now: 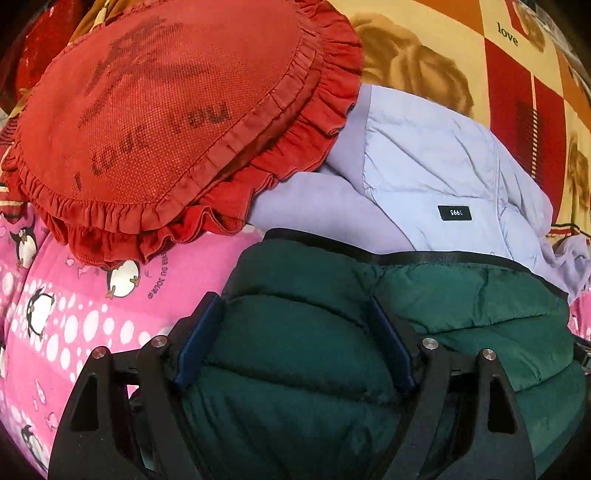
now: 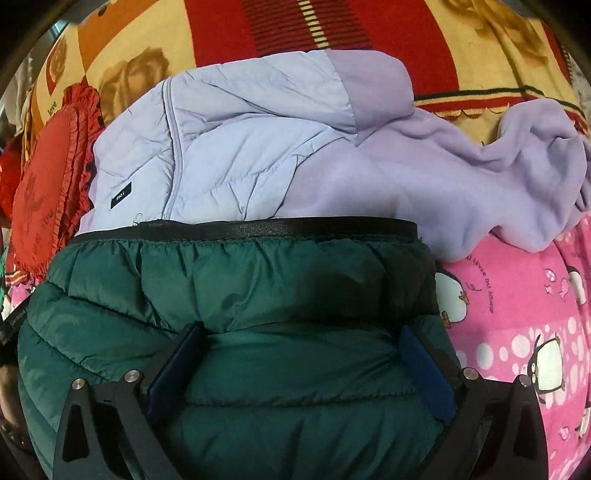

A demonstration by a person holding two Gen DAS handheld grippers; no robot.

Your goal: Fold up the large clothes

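Note:
A dark green puffer jacket with a black hem band lies on the pink bed, also in the right wrist view. My left gripper has its jaws wide apart, pressed around a puffy fold of the green jacket. My right gripper is likewise wide open, with the green padding bulging between its blue pads. Beyond it lies a lilac puffer jacket with fleece sleeves and a small black label, also in the right wrist view.
A round red frilled cushion rests on the left, overlapping the lilac jacket's edge; it appears in the right wrist view. A pink penguin-print sheet covers the bed. A red and yellow rose blanket lies behind.

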